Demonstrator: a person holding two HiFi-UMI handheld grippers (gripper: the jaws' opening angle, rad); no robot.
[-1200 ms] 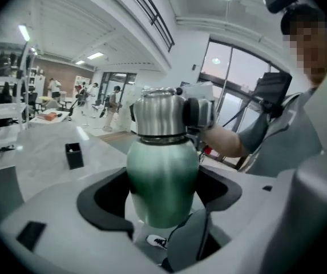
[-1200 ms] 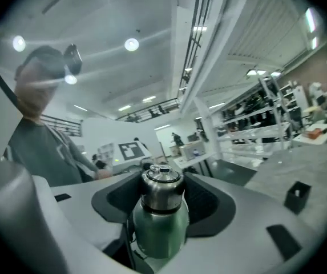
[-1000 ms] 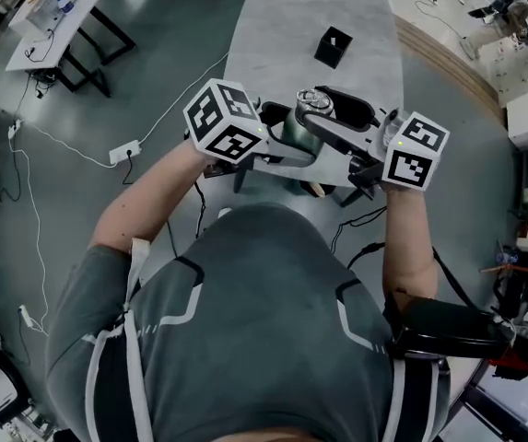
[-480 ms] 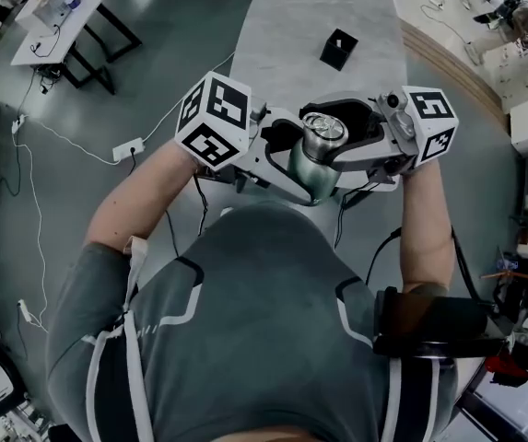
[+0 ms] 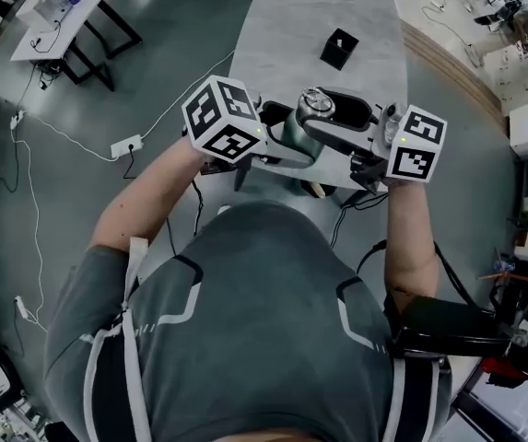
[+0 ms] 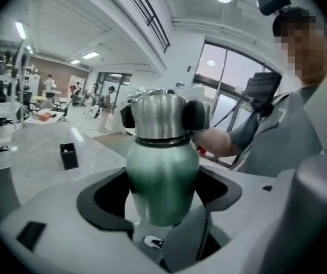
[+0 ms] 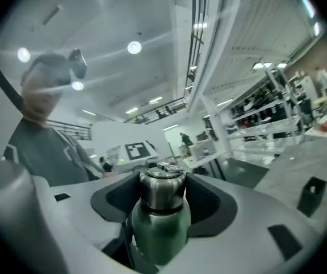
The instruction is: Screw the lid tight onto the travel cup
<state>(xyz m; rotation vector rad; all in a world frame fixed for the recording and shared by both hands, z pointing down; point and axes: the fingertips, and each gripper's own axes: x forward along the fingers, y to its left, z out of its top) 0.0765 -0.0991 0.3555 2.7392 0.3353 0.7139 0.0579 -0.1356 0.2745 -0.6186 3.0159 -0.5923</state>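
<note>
- Green metal fills the left gripper: its dark pads are clamped on the belly of the travel cup. We carry the cup in the air above the bench's near edge.
- Half a second ago we held the cup tipped, its mouth turned up at us and both marker cubes swung toward the far edge. Now both hands are back where they were a second ago.
- The steel lid sits square on the neck, with no gap that we can see at the dark ring below it.
- The right gripper reaches in level, the lid between its pads. Its jaws opened and have just been closing again, and the pads now seem to lie against both sides of the lid.
- We read this as one twist finished and a fresh bite taken for the next. Whether the lid is already tight, we cannot tell.
- A small black box stands untouched farther up the bench.
</note>
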